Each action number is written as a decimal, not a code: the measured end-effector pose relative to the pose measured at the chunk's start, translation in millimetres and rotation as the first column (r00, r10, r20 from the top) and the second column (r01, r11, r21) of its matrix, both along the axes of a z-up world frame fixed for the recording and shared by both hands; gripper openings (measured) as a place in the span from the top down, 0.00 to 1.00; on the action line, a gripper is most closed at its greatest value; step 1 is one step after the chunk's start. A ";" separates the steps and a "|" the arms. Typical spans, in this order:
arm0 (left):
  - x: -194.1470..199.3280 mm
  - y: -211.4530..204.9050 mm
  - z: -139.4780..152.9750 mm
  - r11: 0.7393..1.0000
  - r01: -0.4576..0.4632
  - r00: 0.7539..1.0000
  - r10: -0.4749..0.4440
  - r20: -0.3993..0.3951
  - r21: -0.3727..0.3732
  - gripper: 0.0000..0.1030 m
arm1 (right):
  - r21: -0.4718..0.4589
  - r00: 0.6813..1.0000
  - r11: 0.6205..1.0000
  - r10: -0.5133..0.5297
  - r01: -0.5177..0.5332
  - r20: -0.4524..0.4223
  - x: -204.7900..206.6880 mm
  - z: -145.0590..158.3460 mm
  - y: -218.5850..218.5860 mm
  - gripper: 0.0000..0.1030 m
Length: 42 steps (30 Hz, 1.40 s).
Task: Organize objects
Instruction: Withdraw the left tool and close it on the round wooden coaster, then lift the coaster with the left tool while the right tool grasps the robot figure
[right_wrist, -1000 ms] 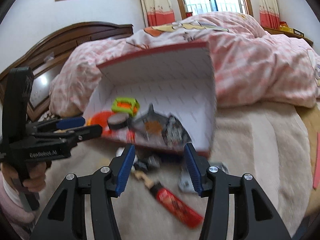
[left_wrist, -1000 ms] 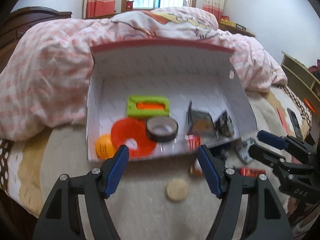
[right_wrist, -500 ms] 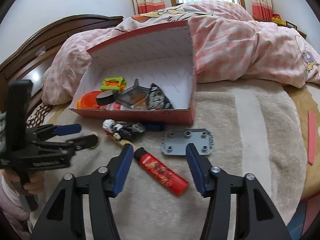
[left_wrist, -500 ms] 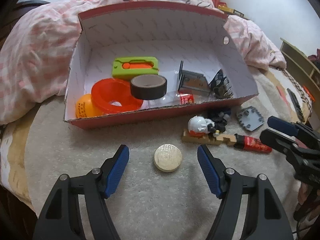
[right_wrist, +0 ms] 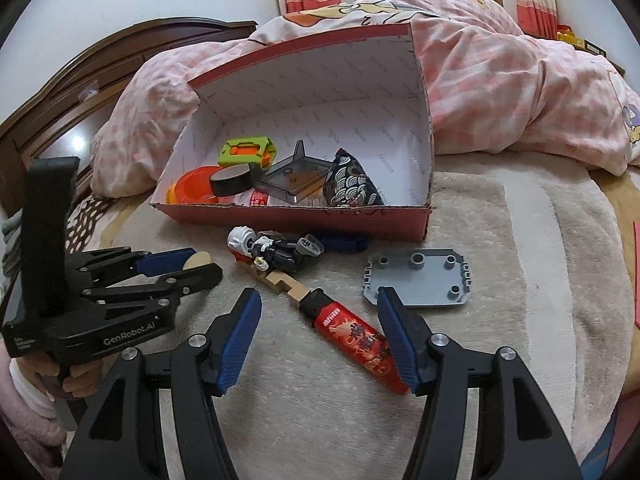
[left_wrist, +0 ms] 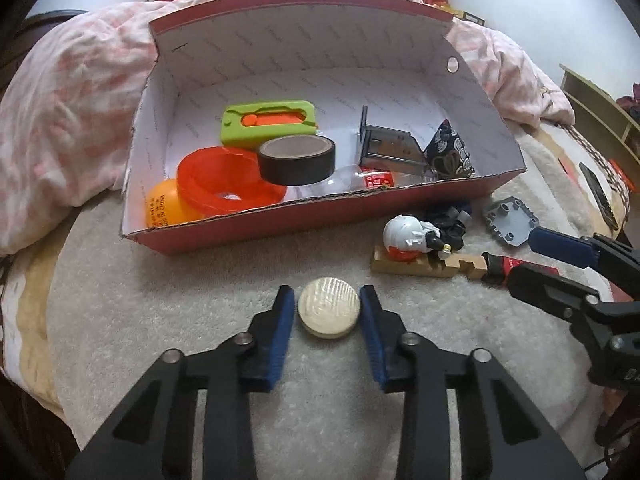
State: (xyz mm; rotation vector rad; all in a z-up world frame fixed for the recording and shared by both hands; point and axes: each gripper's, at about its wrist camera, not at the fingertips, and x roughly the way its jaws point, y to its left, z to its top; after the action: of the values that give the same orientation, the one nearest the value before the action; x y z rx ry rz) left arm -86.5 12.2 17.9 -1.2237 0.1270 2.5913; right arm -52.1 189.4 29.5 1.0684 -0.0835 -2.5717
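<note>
A round pale wooden disc (left_wrist: 329, 307) lies on the beige blanket between the blue pads of my left gripper (left_wrist: 327, 312), which is shut on it. The red cardboard box (left_wrist: 320, 216) stands just beyond, holding a tape roll (left_wrist: 296, 155), an orange ring (left_wrist: 228, 186), a green case (left_wrist: 270, 122) and other items. My right gripper (right_wrist: 318, 334) is open and empty over a red lighter (right_wrist: 356, 336). A grey plate (right_wrist: 418, 282), a wooden piece (right_wrist: 286, 286) and a toy figure (right_wrist: 272, 250) lie in front of the box (right_wrist: 304, 216).
A pink checked duvet (right_wrist: 500, 92) is piled behind and beside the box. A dark wooden headboard (right_wrist: 100, 80) stands at the left. A remote (left_wrist: 600, 196) lies at the bed's right edge, with a shelf (left_wrist: 600, 112) beyond.
My left gripper moved down and forward to the wooden disc and shut on it. My right gripper dropped lower over the red lighter and stayed open.
</note>
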 end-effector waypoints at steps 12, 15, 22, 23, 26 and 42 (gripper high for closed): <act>-3.4 -48.5 2.7 0.990 -0.123 0.992 0.120 0.036 0.066 0.70 | 0.014 0.999 1.000 -0.017 0.016 0.029 -22.2 1.4 -42.4 0.22; -3.3 -54.3 2.1 0.988 -0.133 0.991 0.130 0.038 0.080 0.70 | 0.006 0.997 0.999 -0.034 0.034 0.063 -32.7 -2.8 -51.1 0.22; -2.2 -60.5 0.0 0.986 -0.134 0.991 0.131 0.038 0.098 0.70 | -0.043 0.990 0.996 -0.072 0.078 0.122 -48.9 -10.8 -60.0 0.22; -1.7 -61.3 -0.6 0.986 -0.133 0.991 0.130 0.039 0.099 0.70 | -0.036 0.989 0.996 -0.080 0.085 0.125 -51.2 -12.9 -61.4 0.22; -2.1 -61.0 -0.6 0.986 -0.132 0.991 0.129 0.038 0.099 0.70 | -0.009 0.989 0.996 -0.092 0.094 0.114 -54.4 -15.2 -64.6 0.22; 1.0 -55.1 7.4 0.988 -0.126 0.992 0.124 0.027 0.092 0.70 | -0.039 0.993 0.995 -0.085 0.088 0.077 -39.0 -7.0 -52.0 0.30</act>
State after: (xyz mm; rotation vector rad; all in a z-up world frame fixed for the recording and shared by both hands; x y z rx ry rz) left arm -85.4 -42.8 25.3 -1.2634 -0.0768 2.6553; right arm -91.1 137.4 22.4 1.1704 -0.2070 -2.5927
